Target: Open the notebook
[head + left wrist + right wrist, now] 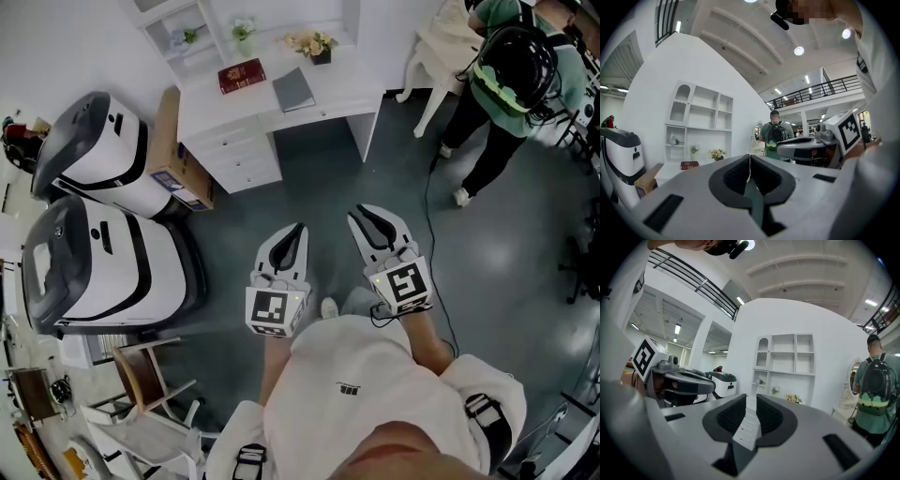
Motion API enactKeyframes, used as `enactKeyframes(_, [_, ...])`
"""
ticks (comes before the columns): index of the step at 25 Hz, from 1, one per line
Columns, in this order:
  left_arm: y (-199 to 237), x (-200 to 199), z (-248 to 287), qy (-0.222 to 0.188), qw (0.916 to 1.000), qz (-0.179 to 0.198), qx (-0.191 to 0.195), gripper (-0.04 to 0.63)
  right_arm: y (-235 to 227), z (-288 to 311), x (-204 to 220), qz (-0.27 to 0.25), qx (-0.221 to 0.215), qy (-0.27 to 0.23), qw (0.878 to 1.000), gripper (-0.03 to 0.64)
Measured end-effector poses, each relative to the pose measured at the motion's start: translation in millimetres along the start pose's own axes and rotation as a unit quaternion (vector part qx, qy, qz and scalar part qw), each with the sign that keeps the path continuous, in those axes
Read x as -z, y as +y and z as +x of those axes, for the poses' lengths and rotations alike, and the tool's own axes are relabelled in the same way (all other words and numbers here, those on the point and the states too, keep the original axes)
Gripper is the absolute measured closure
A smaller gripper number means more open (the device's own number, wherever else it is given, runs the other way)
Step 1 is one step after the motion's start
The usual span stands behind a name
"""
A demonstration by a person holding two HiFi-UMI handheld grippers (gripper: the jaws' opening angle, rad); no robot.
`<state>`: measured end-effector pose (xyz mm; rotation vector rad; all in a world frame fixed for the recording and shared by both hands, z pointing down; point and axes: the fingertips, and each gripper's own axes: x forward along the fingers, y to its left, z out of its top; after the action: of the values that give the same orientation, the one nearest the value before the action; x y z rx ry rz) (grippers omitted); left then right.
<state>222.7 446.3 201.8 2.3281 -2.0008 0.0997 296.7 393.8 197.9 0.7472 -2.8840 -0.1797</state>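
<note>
While well short of the desk (pixel 330 97), left gripper (pixel 301 227) jaws together, right gripper (pixel 375 219) jaws slightly apart, both empty.

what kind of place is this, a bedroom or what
Likely a staged room set inside a big hall or lab: a white desk with shelves against a freestanding wall, bulky white machines beside it, and a railed mezzanine overhead.

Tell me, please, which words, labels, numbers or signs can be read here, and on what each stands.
Nothing is legible.
Red book: gold cover print, too small.
Box: blue label, blurred.
Shirt: small dark mark, too small.
Left cube and right cube: square markers, no letters.
</note>
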Motion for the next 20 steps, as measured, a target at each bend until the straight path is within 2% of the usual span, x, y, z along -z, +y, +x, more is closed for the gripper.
enactKeyframes(9, [21, 1, 34, 0.004, 0.9999, -0.004, 0.011, 0.595, -20, 32, 4, 0.007, 0.006, 0.007, 1.0, 0.561])
enactKeyframes(20, [60, 0, 100, 0.014, 0.9999, -0.008, 0.001, 0.595, -67, 96, 13, 0.012, -0.01, 0.014, 1.0, 0.561])
